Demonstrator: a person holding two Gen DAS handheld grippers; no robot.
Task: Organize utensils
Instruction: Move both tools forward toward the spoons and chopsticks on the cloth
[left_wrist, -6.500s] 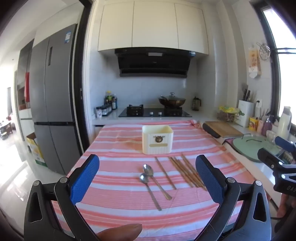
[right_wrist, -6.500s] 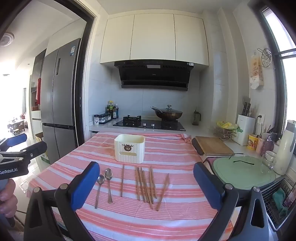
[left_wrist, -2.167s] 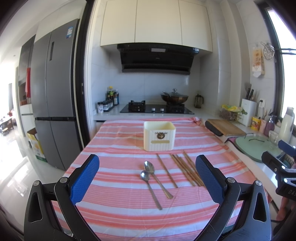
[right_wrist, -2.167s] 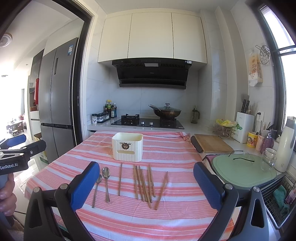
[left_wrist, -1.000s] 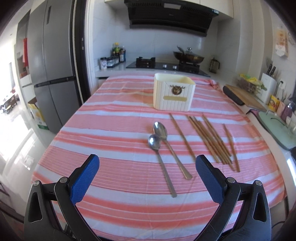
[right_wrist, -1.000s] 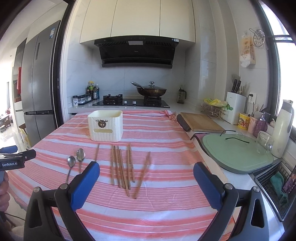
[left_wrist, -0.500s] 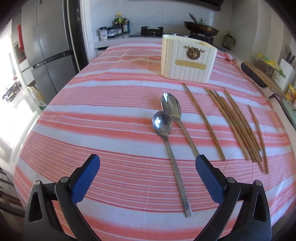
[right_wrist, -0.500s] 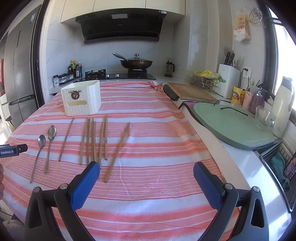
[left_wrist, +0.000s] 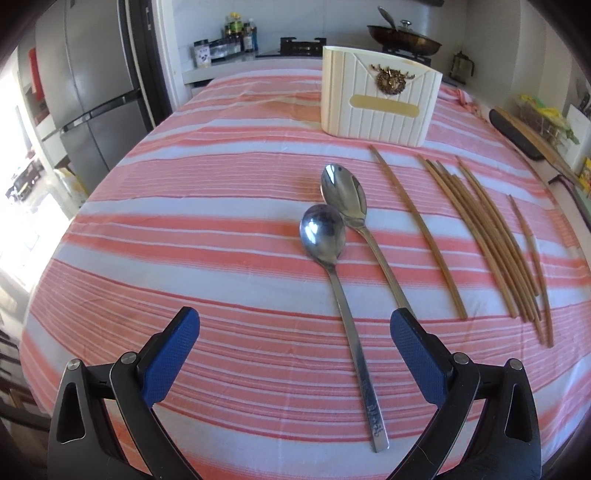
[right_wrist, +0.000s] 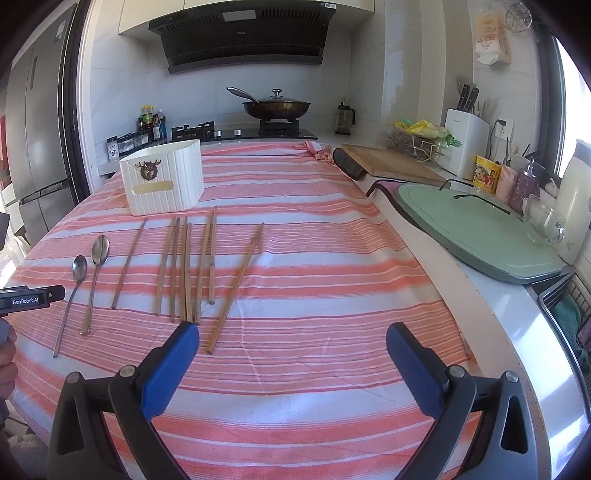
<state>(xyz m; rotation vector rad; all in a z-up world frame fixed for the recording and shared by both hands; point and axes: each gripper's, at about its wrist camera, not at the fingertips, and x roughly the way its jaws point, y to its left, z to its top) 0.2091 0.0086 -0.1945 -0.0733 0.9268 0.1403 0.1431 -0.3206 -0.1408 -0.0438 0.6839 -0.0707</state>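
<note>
Our striped table (left_wrist: 184, 236) holds two spoons (left_wrist: 325, 236) near a white box (left_wrist: 380, 107). We hold our left gripper (left_wrist: 295, 332) wide open over one spoon handle. Our right gripper (right_wrist: 291, 343) is open too.

In the right wrist view, a white label with the text "GenRobot.AI" stands on the black body of the left gripper (right_wrist: 31, 301) at the left edge. The nearer spoon (left_wrist: 341, 314) has small engraved letters near the end of its handle, but they are too small to read.
</note>
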